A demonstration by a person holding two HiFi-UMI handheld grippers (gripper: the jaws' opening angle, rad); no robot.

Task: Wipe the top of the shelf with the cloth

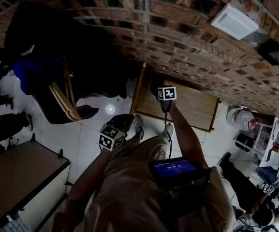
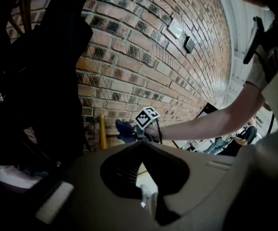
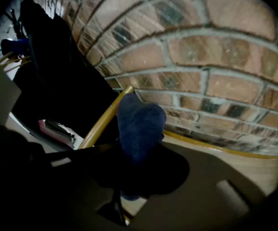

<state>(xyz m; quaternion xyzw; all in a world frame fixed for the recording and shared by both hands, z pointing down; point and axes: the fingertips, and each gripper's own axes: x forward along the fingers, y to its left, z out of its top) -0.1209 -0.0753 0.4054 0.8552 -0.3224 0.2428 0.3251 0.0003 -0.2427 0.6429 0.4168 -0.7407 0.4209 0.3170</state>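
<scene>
The wooden shelf top (image 1: 192, 108) stands against the brick wall. My right gripper (image 1: 159, 92) hangs over the shelf's left end, shut on a dark blue cloth (image 3: 139, 126). In the right gripper view the cloth bulges out past the jaws (image 3: 138, 150) above the shelf's left rear corner, with the shelf top (image 3: 247, 165) stretching off to the right. The left gripper view shows the right gripper (image 2: 131, 131) and the cloth (image 2: 123, 130) at the shelf's edge. My left gripper (image 1: 122, 123) hangs lower over the white floor, left of the shelf; its jaws (image 2: 141, 146) look shut with nothing between them.
A wooden chair draped with a black coat (image 1: 64, 81) stands left of the shelf. A grey cabinet (image 1: 18, 178) is at the lower left. The brick wall (image 1: 187, 37) carries a white box (image 1: 233, 21). A screen device (image 1: 175, 170) hangs on the person's chest. People's legs show at right (image 1: 241, 182).
</scene>
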